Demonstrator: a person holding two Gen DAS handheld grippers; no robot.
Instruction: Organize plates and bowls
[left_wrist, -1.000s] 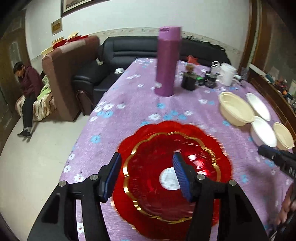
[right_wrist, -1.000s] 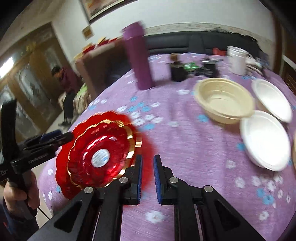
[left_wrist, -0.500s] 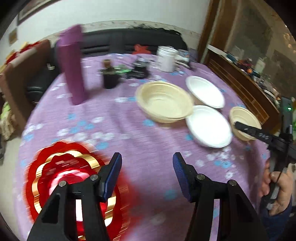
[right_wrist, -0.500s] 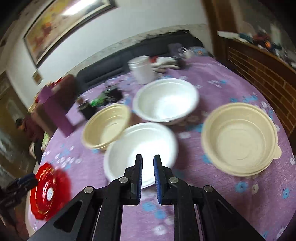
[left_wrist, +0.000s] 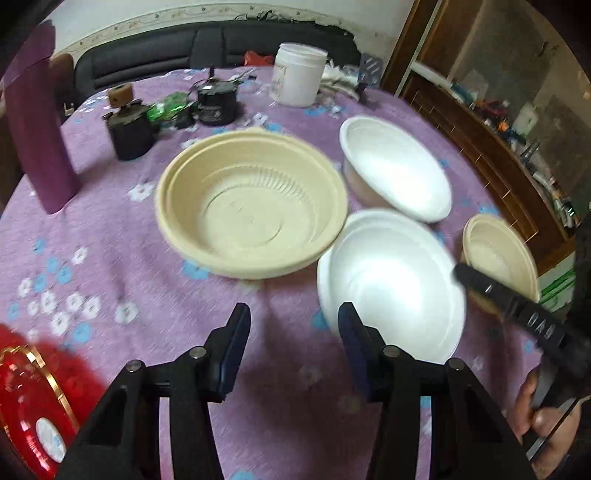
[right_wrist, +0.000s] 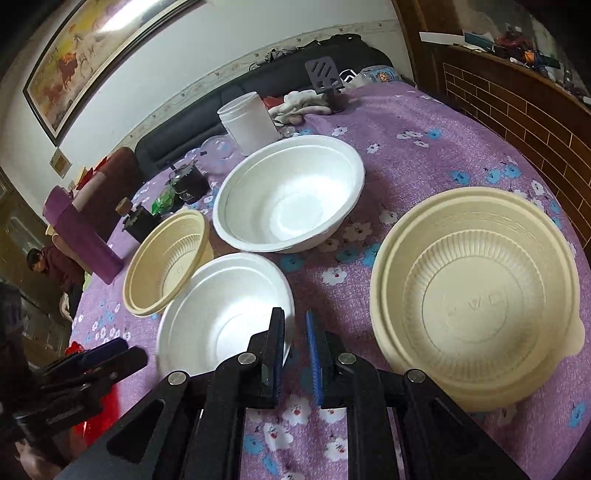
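On the purple flowered cloth stand a large beige bowl (left_wrist: 251, 206) (right_wrist: 170, 258), a near white bowl (left_wrist: 388, 280) (right_wrist: 221, 310), a far white bowl (left_wrist: 395, 173) (right_wrist: 288, 199) and a second beige bowl (left_wrist: 495, 254) (right_wrist: 472, 302). A red plate with gold trim (left_wrist: 26, 398) (right_wrist: 98, 413) lies at the near left. My left gripper (left_wrist: 293, 314) (right_wrist: 133, 354) hangs just short of the near white bowl's left rim. Its jaws are closing and the pads touch nothing. My right gripper (right_wrist: 293, 314) (left_wrist: 461, 273) is shut and empty by that bowl's right rim.
A tall purple canister (left_wrist: 33, 140) stands at the left. Two dark pots (left_wrist: 129, 129) and a white jar (left_wrist: 297, 77) stand at the back. A wooden cabinet (left_wrist: 498, 147) runs along the table's right side. A person (right_wrist: 48, 262) sits far left.
Both grippers have swung from the red plate across to the bowls. The left jaws have narrowed. The right gripper has stayed shut.
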